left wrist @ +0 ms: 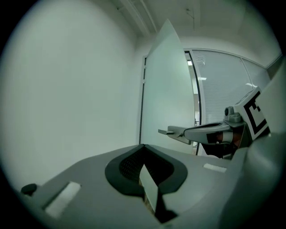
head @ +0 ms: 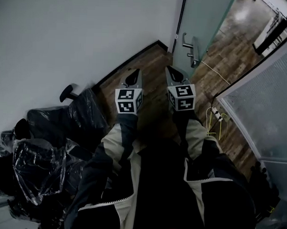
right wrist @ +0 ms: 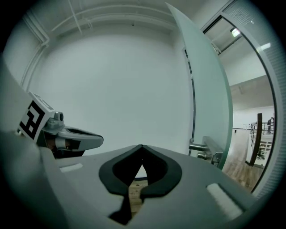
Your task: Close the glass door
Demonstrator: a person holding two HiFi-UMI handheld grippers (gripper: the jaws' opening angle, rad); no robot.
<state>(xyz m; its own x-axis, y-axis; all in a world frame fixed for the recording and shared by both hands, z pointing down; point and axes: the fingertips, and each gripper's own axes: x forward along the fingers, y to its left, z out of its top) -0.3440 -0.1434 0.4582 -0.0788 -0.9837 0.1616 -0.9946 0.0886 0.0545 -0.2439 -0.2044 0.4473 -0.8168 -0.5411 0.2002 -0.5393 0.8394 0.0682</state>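
Observation:
The frosted glass door (head: 204,17) stands open at the top of the head view, its metal handle (head: 190,51) facing me. My left gripper (head: 132,77) and right gripper (head: 173,73) are held side by side over the wooden floor, short of the door and apart from it. Both are shut with nothing between the jaws. In the left gripper view the door (left wrist: 167,89) and its handle (left wrist: 172,132) lie ahead of the left gripper (left wrist: 142,145). Seen from the right gripper (right wrist: 141,145), the door (right wrist: 210,89) and handle (right wrist: 203,147) are to the right.
Black office chairs wrapped in plastic (head: 47,145) crowd the left side. A white wall (head: 66,32) runs along the left. A power strip with a yellow cable (head: 215,115) lies on the floor by a frosted glass partition (head: 267,107) at the right.

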